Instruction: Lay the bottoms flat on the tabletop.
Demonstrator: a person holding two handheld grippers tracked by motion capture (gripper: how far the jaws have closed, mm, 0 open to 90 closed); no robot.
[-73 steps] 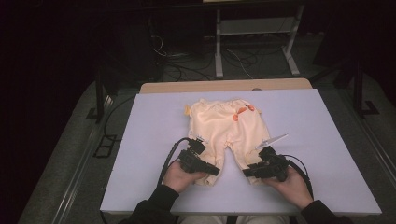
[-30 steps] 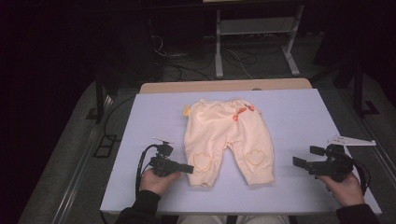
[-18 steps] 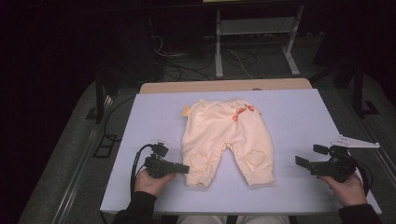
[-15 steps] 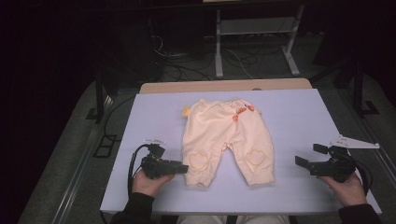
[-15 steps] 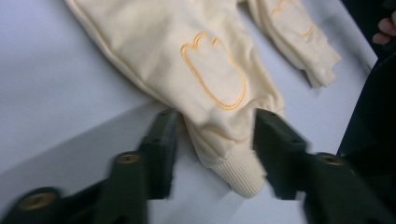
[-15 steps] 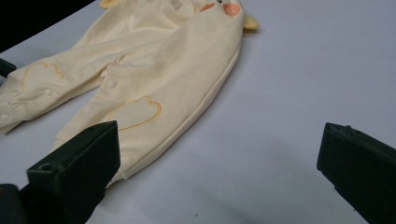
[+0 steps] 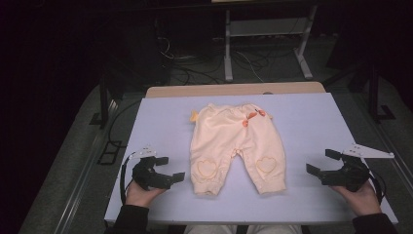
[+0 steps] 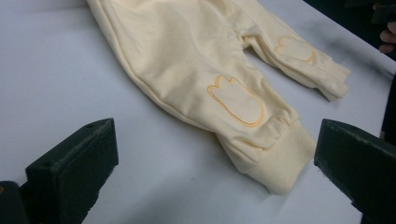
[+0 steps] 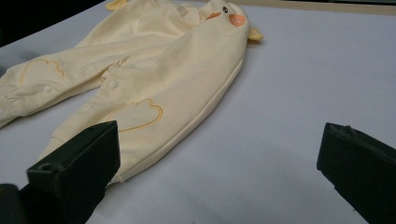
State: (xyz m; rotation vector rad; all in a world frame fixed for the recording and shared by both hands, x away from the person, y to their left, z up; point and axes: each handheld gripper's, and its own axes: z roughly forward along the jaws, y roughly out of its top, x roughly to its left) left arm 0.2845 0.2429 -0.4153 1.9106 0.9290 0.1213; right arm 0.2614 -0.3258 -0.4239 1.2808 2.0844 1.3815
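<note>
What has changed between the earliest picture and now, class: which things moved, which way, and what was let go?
Both grippers let go of the trouser legs and drew apart: the left gripper went out to the left, the right gripper far out to the right, both open. The baby trousers now lie flat with legs spread. The table stayed as it was.

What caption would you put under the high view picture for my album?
Yellow baby pants lie flat on a white table, open left gripper and right gripper waiting beside them.
</note>
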